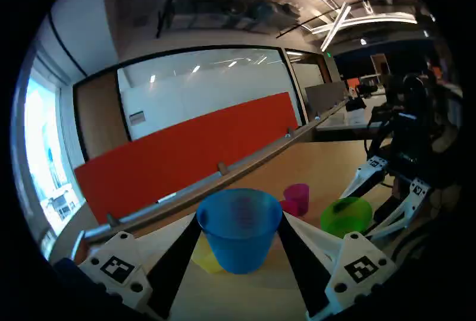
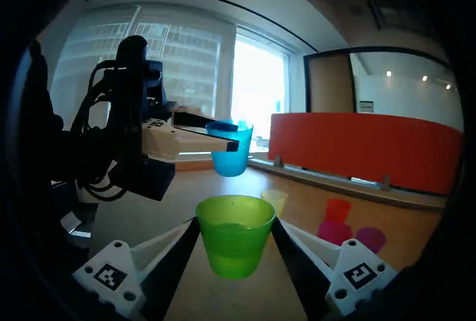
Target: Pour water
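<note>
Currently pre-pour: left gripper point(image 1: 240, 221) jaws clenched on blue cup point(image 1: 239, 238), right gripper point(image 2: 235, 226) jaws clenched on green cup point(image 2: 235, 244), both cups upright over desk point(image 1: 309, 166). Next: bring rims together, tilt source slowly.

Left tongs point(image 1: 240, 219) tight on blue cup point(image 1: 240, 241); right tongs point(image 2: 235, 223), green cup point(image 2: 235, 246)

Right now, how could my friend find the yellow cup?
Find the wooden table below the orange wall panel. Just past the green cup in the right gripper stands the yellow cup. It is pale yellow, apart from the pink and red cups.
</note>
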Action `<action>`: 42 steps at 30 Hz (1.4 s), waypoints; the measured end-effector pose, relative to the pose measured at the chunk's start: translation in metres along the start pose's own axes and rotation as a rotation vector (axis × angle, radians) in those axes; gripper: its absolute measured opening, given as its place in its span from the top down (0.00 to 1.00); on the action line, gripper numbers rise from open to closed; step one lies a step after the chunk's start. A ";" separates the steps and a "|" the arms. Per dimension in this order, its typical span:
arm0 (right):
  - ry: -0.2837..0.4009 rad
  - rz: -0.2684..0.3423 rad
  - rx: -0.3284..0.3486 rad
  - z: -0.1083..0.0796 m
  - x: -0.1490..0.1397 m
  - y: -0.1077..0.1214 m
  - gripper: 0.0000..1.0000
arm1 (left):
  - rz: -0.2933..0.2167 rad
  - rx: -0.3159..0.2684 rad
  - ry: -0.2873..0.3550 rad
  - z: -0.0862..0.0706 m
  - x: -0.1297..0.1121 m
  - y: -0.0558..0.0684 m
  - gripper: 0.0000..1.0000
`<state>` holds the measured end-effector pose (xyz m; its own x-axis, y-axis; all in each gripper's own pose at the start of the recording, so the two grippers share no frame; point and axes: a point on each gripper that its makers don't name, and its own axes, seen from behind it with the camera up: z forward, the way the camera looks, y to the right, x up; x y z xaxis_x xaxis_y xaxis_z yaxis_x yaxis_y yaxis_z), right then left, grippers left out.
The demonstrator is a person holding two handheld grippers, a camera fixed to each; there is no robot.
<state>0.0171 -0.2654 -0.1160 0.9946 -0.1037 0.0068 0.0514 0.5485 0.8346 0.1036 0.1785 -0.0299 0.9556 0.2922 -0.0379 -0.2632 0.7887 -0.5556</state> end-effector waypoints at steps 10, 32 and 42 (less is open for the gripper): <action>-0.008 -0.006 -0.010 0.001 0.003 0.006 0.09 | -0.174 -0.014 -0.015 0.004 -0.017 -0.012 0.13; -0.150 -0.066 -0.004 -0.007 -0.022 0.042 0.09 | -0.172 -0.053 -0.171 0.024 -0.084 -0.009 0.13; -0.259 -0.083 0.035 -0.005 -0.049 0.055 0.09 | -0.141 -0.079 -0.251 0.034 -0.116 -0.004 0.13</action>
<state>-0.0280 -0.2255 -0.0732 0.9305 -0.3585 0.0745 0.1244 0.5008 0.8566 -0.0103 0.1600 0.0053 0.9167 0.3150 0.2460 -0.1093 0.7895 -0.6039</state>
